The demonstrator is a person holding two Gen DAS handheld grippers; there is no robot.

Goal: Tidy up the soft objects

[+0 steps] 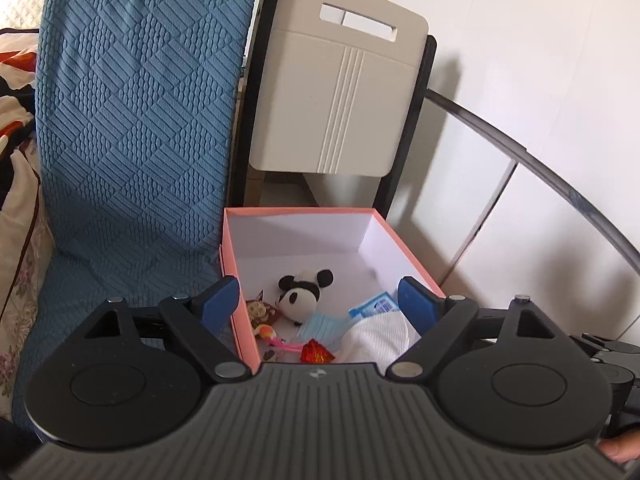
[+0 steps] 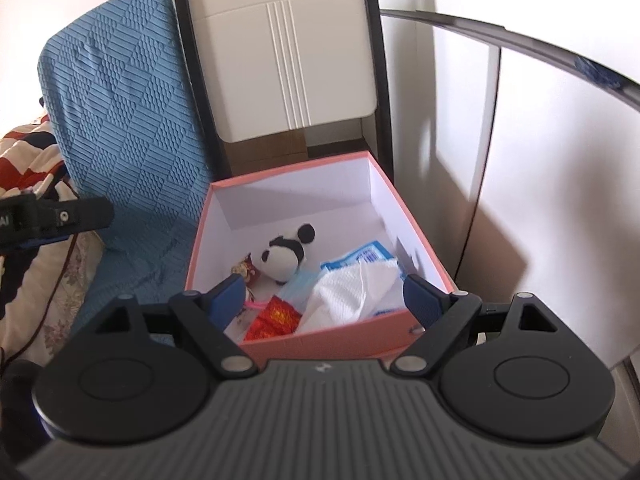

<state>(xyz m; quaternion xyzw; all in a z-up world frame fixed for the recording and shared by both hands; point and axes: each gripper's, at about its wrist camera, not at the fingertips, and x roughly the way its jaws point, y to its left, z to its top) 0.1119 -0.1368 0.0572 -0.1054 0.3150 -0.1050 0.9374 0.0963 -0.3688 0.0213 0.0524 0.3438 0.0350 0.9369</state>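
A pink box (image 1: pixel 230 276) with a white inside stands beside a blue textured cushion (image 1: pixel 132 128). It holds a panda plush (image 1: pixel 300 294), a white cloth (image 1: pixel 376 338), a blue face mask (image 1: pixel 324 328), a blue packet (image 1: pixel 374 304), a red pouch (image 1: pixel 316 354) and small trinkets. My left gripper (image 1: pixel 320 300) is open and empty, above the box's near end. In the right wrist view the box (image 2: pixel 416 232) shows the panda (image 2: pixel 282 256), the cloth (image 2: pixel 352 292) and the red pouch (image 2: pixel 274 318). My right gripper (image 2: pixel 324 298) is open and empty over the box's near rim.
A folded beige chair (image 1: pixel 340 96) with a black frame leans on the wall behind the box. White cabinet panels (image 2: pixel 540 184) stand at the right. A patterned quilt (image 2: pixel 28 168) lies at the left. The left gripper's body (image 2: pixel 48 216) shows at the left edge.
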